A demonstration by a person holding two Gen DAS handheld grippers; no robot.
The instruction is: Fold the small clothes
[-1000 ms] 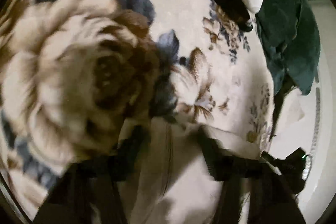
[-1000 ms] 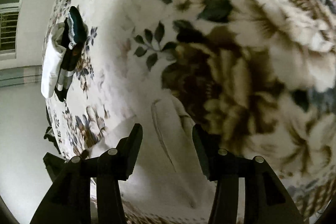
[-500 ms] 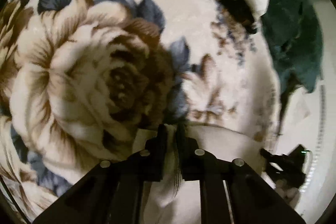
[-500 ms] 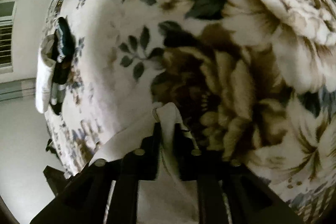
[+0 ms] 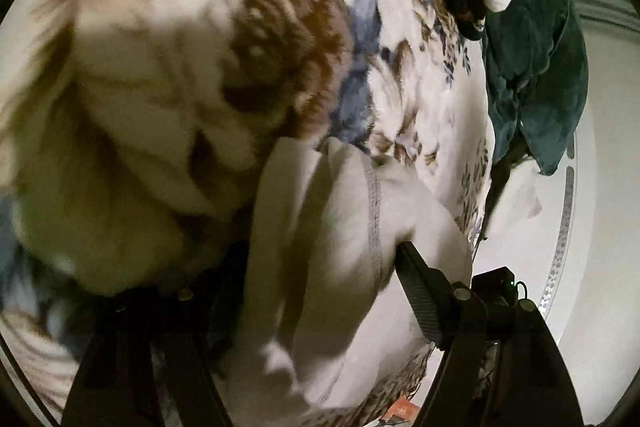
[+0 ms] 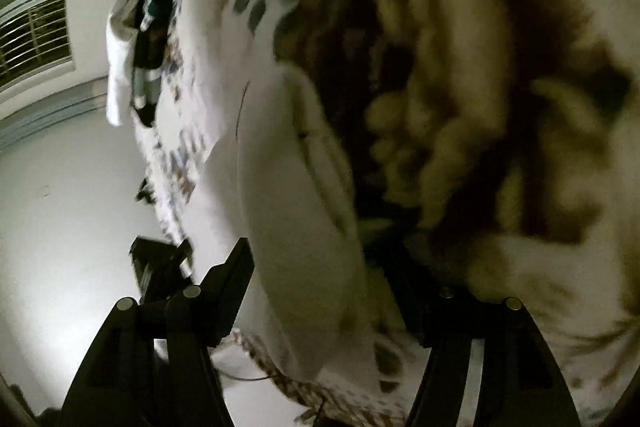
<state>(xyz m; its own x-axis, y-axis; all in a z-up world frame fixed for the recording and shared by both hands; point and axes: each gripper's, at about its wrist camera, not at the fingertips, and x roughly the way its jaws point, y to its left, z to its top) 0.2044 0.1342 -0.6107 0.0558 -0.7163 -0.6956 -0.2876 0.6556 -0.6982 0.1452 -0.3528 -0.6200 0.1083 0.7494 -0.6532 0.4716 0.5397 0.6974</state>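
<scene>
Lying on the floral blanket (image 5: pixel 168 75), the white garment (image 5: pixel 344 227) sits between both wide-spread hand-held grippers (image 5: pixel 316 287) (image 6: pixel 324 279).

A floral blanket (image 5: pixel 168 75) with large brown roses and blue leaves fills most of both views. A dark green fabric heap (image 5: pixel 536 67) sits at its far edge. A barred window (image 6: pixel 34 35) shows far left.
</scene>
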